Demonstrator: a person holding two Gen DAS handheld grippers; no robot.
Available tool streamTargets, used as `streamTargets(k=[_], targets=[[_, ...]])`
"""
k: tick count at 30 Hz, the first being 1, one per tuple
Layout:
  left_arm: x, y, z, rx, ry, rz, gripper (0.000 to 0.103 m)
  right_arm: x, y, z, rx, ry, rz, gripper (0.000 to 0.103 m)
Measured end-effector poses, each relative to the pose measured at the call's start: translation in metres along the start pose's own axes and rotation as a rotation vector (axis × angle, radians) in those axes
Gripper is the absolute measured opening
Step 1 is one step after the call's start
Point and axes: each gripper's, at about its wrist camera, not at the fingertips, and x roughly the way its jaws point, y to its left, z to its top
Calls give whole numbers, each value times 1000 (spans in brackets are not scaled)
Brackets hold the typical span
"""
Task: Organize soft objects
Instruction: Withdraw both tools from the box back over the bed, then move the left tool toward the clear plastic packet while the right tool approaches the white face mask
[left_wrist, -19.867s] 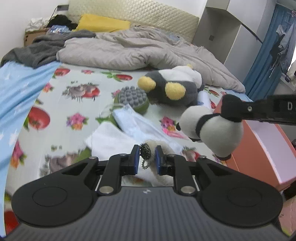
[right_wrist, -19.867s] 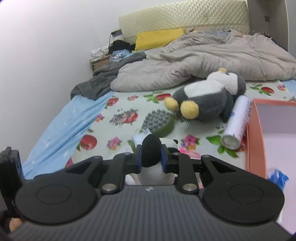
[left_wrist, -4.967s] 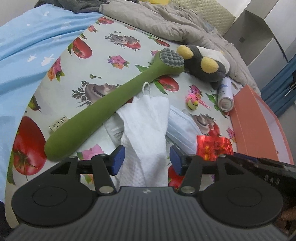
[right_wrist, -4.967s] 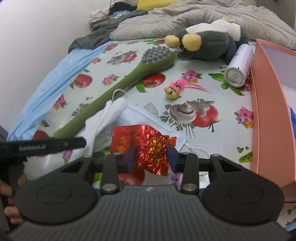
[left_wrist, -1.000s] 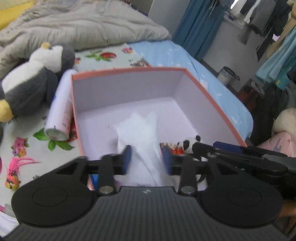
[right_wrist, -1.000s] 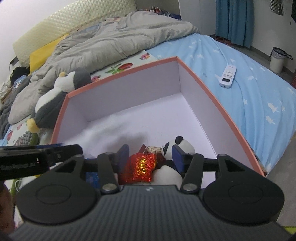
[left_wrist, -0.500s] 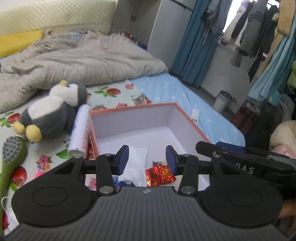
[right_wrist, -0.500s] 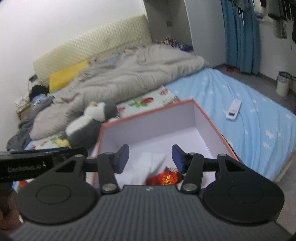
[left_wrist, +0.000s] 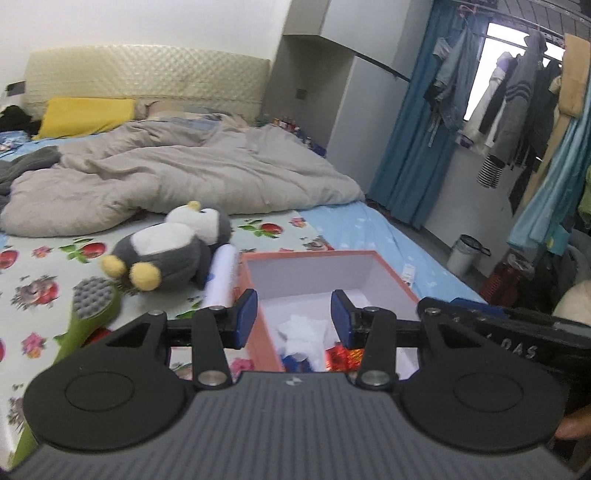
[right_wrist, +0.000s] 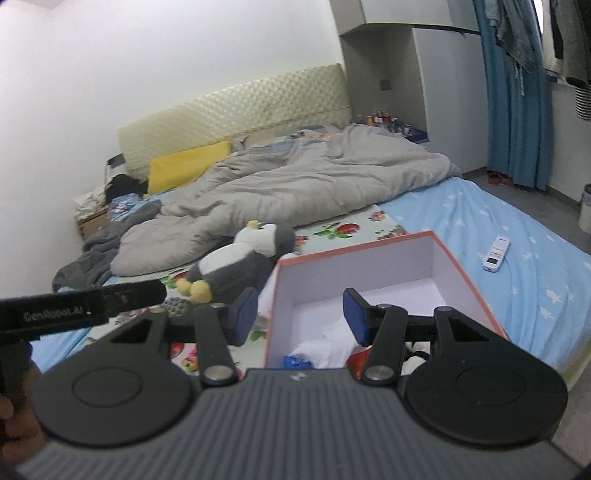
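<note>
A: Between the fingers of the left hand-held gripper (left_wrist: 293, 317) there is only air; the jaws stand wide apart and hold nothing. The right hand-held gripper (right_wrist: 299, 317) is the same, spread wide and empty.

B: And just past them?

A: Directly ahead of and below both sits the orange box (left_wrist: 391, 271), open on top. Inside it, under the left gripper's fingertips, lie a white cloth (left_wrist: 303, 334), a bit of red foil (left_wrist: 341, 358) and something blue I cannot make out (left_wrist: 295, 363).

B: So which step is this?

A: My guess is the pause between a drop-off and the next pickup, with both grippers empty above the box.

B: What is left outside it?

A: Ahead and to the left of the left gripper, on the bed, a plush penguin (left_wrist: 170, 249) lies on its side, just beside a white spray can (left_wrist: 221, 282) that lies along the box's left wall. Nearer, to the left, a green brush (left_wrist: 94, 306) lies with its grey bristled head up.

B: Next move?

A: Probably the penguin, the one soft thing left in view. It is bulky, so the jaws should pinch an arm, foot or fold of its body, not the whole thing. The can and brush look hard; I would leave them.
</note>
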Motion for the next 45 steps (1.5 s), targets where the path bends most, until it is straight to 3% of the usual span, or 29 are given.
streamTargets(k=[8,28,35,45], targets=[[-39,25,-36,-51,21,60,50,-17,25,-18,-59,12,54,54],[-120,100,-129,-203,86,233,50,-25,115,-91,-240,191,262,54],[-120,115,-148,-228,119,276,54,-22,134,-107,-265,233,302,54],[-87,152,-170,-305,171,328,62,19,146,-119,-287,338,311,54]])
